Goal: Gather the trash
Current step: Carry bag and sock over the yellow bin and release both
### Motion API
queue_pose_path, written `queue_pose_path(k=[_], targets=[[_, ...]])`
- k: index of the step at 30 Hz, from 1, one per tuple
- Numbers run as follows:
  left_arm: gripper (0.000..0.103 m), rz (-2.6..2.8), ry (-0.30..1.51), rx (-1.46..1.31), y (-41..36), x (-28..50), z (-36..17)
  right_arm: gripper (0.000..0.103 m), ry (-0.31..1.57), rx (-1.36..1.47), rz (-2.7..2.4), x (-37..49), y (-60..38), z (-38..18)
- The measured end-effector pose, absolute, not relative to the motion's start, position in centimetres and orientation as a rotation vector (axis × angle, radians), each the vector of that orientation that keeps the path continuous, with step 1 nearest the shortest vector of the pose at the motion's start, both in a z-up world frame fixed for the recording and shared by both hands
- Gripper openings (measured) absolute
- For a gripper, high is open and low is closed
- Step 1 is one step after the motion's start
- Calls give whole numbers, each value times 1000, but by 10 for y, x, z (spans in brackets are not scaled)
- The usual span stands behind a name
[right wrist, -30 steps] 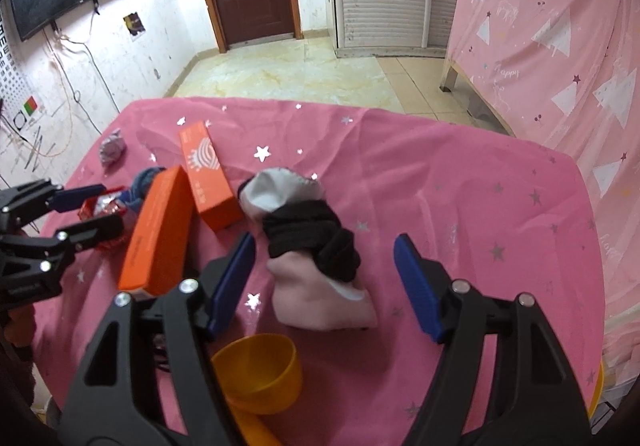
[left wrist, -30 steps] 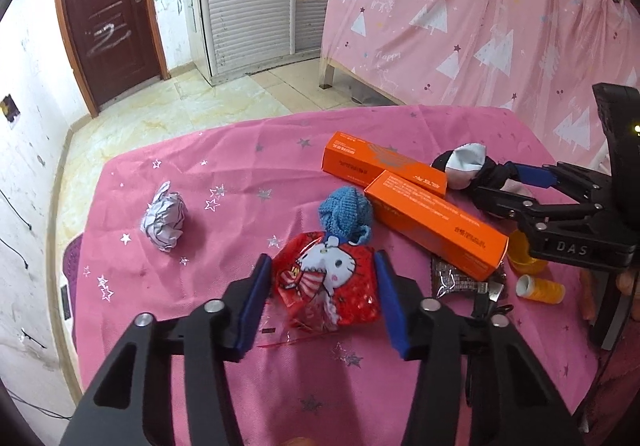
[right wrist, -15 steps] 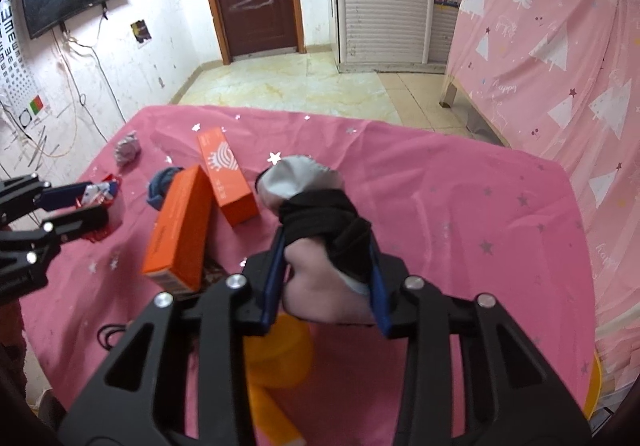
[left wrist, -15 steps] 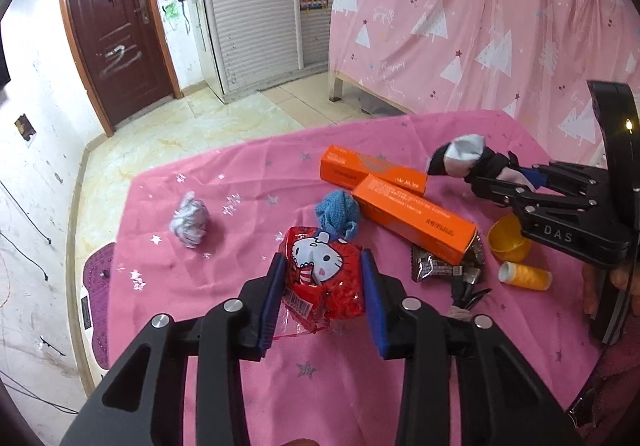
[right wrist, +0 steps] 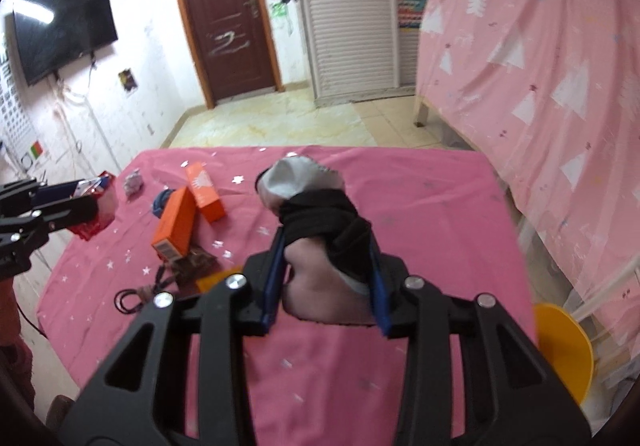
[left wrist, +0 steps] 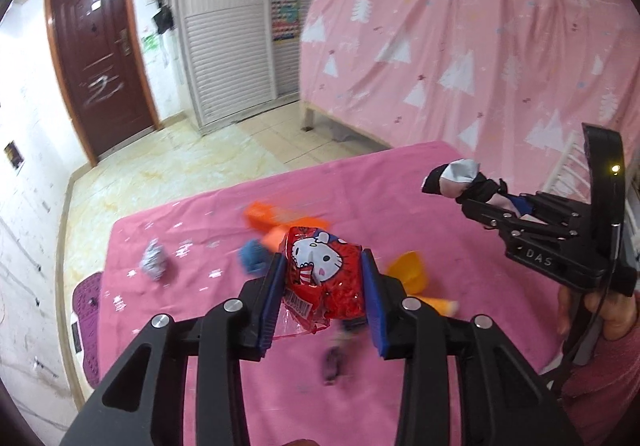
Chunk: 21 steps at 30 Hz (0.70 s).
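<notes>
Both grippers held trash above the pink table.

The left gripper (left wrist: 323, 282) was clamped on a red snack bag (left wrist: 326, 278); the right gripper (right wrist: 326, 278) gripped a bundle of rags (right wrist: 320, 230). Both loads hung clear of the table (right wrist: 420, 197), where orange boxes (right wrist: 176, 224) lay.

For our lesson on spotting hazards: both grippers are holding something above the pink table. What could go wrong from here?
1. The left gripper pinches the red snack bag only by its sides; the thin foil may slip out.
2. The sock bundle in the right gripper sticks out well past the fingers, so it could loosen and drop.
3. With both grippers full, neither can catch anything that falls among the orange boxes.
</notes>
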State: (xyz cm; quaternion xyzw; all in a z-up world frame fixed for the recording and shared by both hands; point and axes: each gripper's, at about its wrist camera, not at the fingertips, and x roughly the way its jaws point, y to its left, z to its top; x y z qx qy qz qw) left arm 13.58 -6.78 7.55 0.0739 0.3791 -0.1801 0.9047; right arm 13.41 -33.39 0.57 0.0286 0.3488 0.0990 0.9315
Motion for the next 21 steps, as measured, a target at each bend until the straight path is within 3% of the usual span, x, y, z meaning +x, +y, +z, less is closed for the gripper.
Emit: queue_pose_path(k=[21], targets=[[31,-672,804,260,-270,94,72,36,658,252,-80,48,-511,-16]])
